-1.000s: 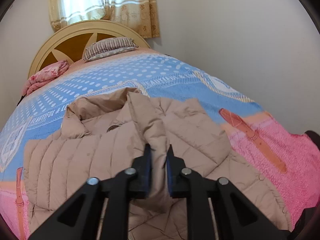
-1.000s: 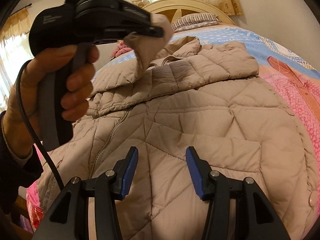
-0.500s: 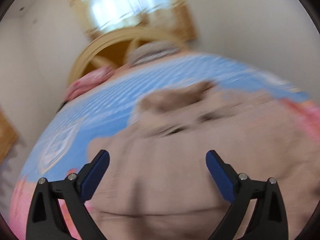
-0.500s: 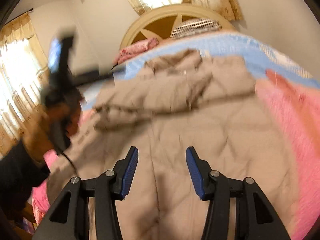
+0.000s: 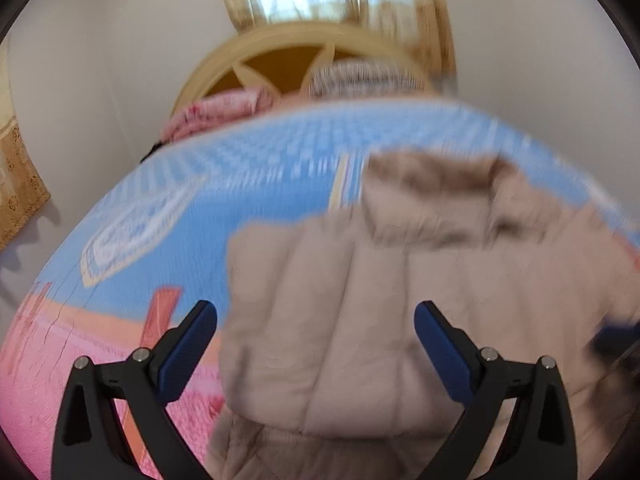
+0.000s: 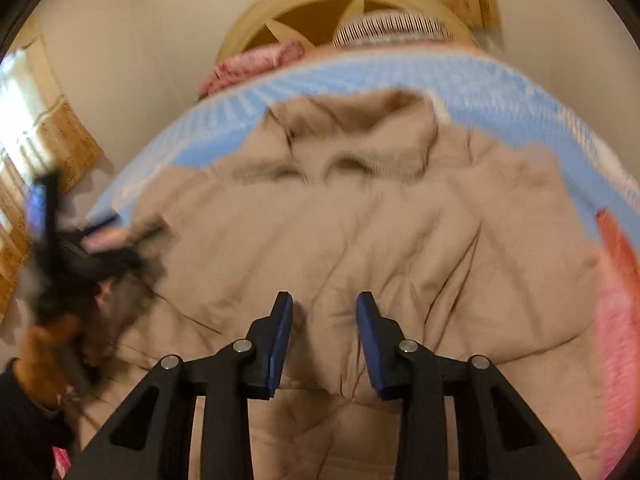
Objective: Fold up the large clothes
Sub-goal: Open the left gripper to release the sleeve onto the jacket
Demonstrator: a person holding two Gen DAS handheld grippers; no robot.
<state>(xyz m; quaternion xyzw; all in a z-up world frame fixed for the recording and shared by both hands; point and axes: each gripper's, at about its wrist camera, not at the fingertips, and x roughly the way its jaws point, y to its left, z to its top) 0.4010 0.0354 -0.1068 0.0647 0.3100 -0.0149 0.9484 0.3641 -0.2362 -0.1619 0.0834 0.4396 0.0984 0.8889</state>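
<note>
A beige quilted puffer jacket (image 6: 360,220) lies on the bed with its hood toward the headboard. In the left wrist view the jacket (image 5: 360,288) fills the lower right, one sleeve folded across its front. My left gripper (image 5: 316,336) is wide open and empty above the jacket's left side. It also shows blurred at the left edge of the right wrist view (image 6: 60,256). My right gripper (image 6: 324,328) is open and empty, low over the middle of the jacket. Both views are motion-blurred.
The bed has a blue and pink patterned cover (image 5: 160,216). A wooden arched headboard (image 6: 320,4), a striped pillow (image 6: 392,28) and a folded pink blanket (image 6: 256,60) sit at the far end. Curtains (image 6: 60,136) hang at the left.
My left gripper has let go of the sleeve, opened wide and swung left and down. The sleeve now lies on the jacket. My right gripper moved forward over the jacket.
</note>
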